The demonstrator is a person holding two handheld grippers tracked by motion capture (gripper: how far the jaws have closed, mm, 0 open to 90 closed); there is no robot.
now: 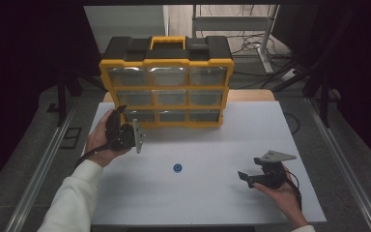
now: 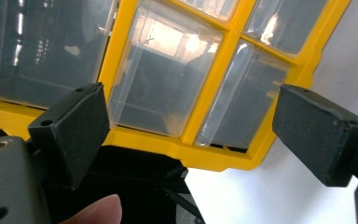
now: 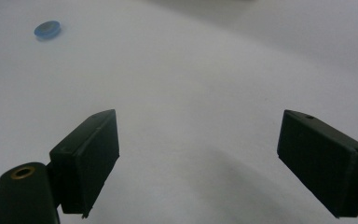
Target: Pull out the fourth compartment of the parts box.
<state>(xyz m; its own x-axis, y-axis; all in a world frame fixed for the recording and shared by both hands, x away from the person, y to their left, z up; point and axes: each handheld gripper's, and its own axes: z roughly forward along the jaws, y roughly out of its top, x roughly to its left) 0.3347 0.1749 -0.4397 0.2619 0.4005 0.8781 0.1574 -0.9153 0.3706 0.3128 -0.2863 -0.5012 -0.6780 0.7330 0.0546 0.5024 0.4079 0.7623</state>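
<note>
Organizer: I see a yellow-and-black drawer organizer (image 1: 166, 82) standing upright at the far side of the white table (image 1: 212, 203), carry handle on top, 9 clear drawers in a 3 by 3 grid facing me.
Left gripper: my left gripper (image 1: 121, 126) is held by the left hand (image 1: 100, 141) just in front of the organizer's lower left corner, rolled so its grey plate stands on edge.
Left jaws: in the left gripper view the left gripper (image 2: 191, 128) has its jaws spread wide with nothing between them; the clear drawers (image 2: 165, 79) and yellow frame sit close behind, tilted in that picture.
Fingertip: I see a fingertip (image 2: 98, 212) at the bottom edge of that view.
Blue disc: a small blue disc (image 1: 177, 167) lies flat near the table's middle, well apart from both grippers.
Right gripper: my right gripper (image 1: 247, 178) is held low over the table's right side by the right hand (image 1: 282, 191).
Right jaws: in the right gripper view the right gripper (image 3: 198, 161) stands wide open and empty over bare white surface, the blue disc (image 3: 47, 29) far off at upper left.
</note>
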